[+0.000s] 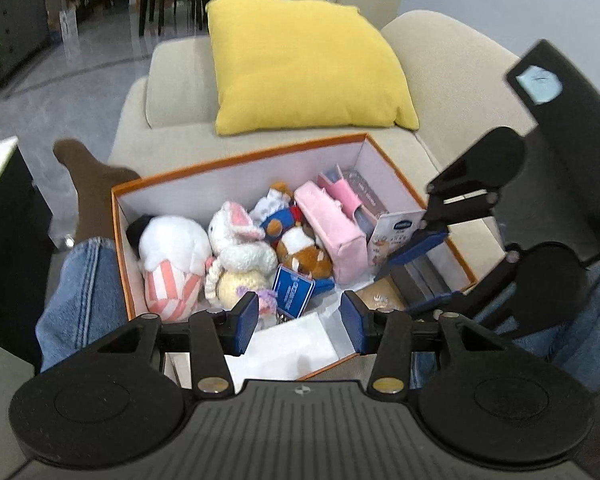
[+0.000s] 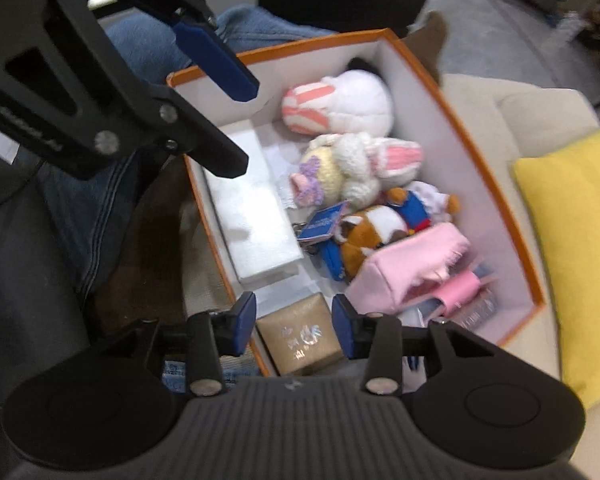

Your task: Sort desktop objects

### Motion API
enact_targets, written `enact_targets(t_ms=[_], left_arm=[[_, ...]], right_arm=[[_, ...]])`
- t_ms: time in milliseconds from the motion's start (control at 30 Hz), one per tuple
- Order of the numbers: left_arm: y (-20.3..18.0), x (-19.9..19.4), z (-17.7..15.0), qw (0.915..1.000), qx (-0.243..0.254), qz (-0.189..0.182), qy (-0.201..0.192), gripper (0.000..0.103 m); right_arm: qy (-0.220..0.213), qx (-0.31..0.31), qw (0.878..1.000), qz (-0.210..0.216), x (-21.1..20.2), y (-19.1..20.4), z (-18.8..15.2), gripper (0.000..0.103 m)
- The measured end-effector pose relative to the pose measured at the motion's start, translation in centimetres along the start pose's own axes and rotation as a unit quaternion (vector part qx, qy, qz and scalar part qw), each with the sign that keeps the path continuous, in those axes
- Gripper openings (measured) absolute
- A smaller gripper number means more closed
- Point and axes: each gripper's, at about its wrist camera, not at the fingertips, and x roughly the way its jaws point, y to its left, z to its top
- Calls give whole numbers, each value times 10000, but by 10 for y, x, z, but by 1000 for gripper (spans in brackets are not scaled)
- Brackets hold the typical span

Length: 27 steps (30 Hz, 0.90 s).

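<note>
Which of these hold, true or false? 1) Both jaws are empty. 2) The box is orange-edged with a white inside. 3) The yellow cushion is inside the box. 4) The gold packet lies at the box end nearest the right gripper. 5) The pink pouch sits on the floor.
1) True: neither the left gripper nor the right gripper has anything between its jaws.
2) True: the box has an orange rim and white walls.
3) False: the yellow cushion rests on the sofa behind the box.
4) True: the gold packet lies there.
5) False: the pink pouch is in the box among the plush toys.
</note>
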Motion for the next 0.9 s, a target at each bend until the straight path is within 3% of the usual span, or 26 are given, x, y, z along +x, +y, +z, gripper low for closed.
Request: enact_targets(t_ms=[167, 333, 500, 600, 900], left_arm=[[-15, -8, -3, 9993, -91, 224, -296, 58], [-28, -11, -10, 9972, -289, 334, -599, 60], [-36, -13, -20, 9941, -630, 438, -762, 63], [-39, -11, -27, 9916, -775, 550, -873, 66], [-43, -9, -39, 9835, -893, 1005, -1209, 76]], right_arm=[[-506, 837, 9946, -341, -19, 4, -18, 54], [-1093, 1894, 9741, -571, -47, 4, -42, 59], [-1600, 2839, 9417, -842, -57, 8, -68, 62], [-1969, 3331, 9164, -1025, -64, 13, -83, 69], [-2584, 4260, 8519, -1614, -71, 28, -107, 79]])
